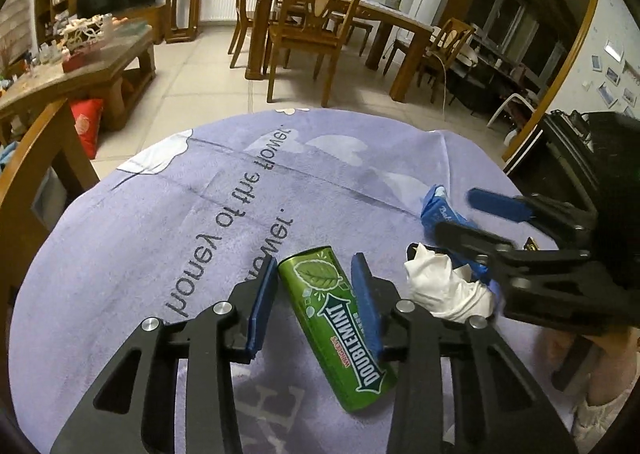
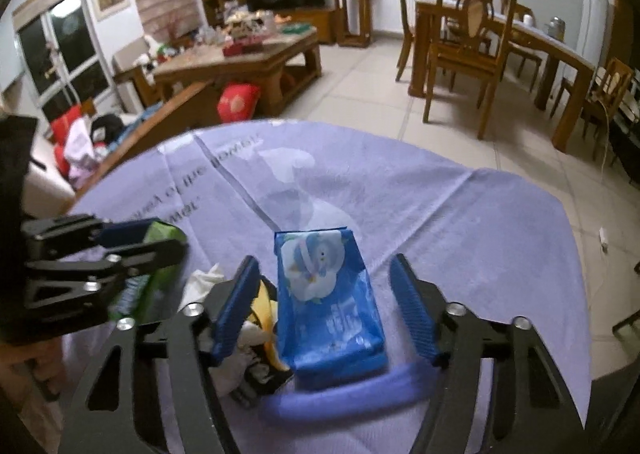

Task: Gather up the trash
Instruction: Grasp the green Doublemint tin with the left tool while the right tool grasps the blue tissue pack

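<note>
Left wrist: left gripper [image 1: 316, 290] fingers clamp the green Doublemint tin [image 1: 338, 330] on the surface (grip sits off-centre, could twist out). Right gripper [image 2: 324, 306] straddles the blue tissue pack [image 2: 330, 302], fingers clear; crumpled tissue [image 2: 208, 278] may snag.

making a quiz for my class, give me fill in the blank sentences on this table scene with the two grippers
1. The green gum container between the left gripper fingers reads ____.
2. The tissue pack between the right gripper fingers is coloured ____.
3. The cloth covering the table is coloured ____.
4. The crumpled tissue beside the gum container is coloured ____.

Missing words: Doublemint; blue; purple; white
</note>
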The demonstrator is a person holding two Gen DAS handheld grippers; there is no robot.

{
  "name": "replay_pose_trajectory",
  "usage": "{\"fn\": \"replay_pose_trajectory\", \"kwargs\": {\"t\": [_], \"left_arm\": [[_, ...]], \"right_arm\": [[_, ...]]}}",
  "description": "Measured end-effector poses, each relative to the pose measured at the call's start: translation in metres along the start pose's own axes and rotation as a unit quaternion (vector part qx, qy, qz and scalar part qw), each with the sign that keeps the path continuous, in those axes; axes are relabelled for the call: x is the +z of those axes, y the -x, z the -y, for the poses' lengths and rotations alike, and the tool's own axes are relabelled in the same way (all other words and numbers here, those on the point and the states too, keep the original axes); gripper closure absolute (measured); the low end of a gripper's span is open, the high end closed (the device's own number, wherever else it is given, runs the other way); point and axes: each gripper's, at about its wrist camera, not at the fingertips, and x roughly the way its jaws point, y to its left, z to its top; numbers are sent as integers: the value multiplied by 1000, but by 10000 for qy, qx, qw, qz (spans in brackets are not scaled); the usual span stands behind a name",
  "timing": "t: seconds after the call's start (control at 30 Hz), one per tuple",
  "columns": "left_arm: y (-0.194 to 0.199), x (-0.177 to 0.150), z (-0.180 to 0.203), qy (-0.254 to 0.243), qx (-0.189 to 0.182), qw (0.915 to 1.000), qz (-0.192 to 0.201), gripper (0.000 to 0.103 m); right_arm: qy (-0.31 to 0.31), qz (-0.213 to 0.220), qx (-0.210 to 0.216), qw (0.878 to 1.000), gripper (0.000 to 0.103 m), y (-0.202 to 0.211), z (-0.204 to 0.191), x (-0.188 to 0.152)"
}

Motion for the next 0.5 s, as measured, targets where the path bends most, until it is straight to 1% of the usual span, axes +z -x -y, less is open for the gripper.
{"fn": "replay_pose_trajectory", "kwargs": {"t": [0.07, 0.1, 0.17, 0.27, 0.37, 0.5], "left_arm": [[0, 0, -1, 17, -42, 10000, -6, 68], [0, 0, -2, 31, -78, 10000, -20, 68], [0, 0, -2, 39, -109, 9999, -26, 69], [3, 1, -1, 29, -110, 9999, 32, 70], [8, 2, -4, 3, -112, 9998, 151, 70], [21, 3, -6, 15, -199, 9988, 453, 70]], "right_arm": [[145, -107, -84, 9998, 55, -10, -3, -4], [226, -30, -114, 9997, 57, -11, -4, -4], [225, -4, -66, 9997, 60, -13, -5, -4], [52, 82, 50, 9999, 62, -7, 2, -4], [-157, 376, 183, 9990, 63, 13, 8, -7], [-553, 1024, 515, 9919, 63, 67, 18, -18]]}}
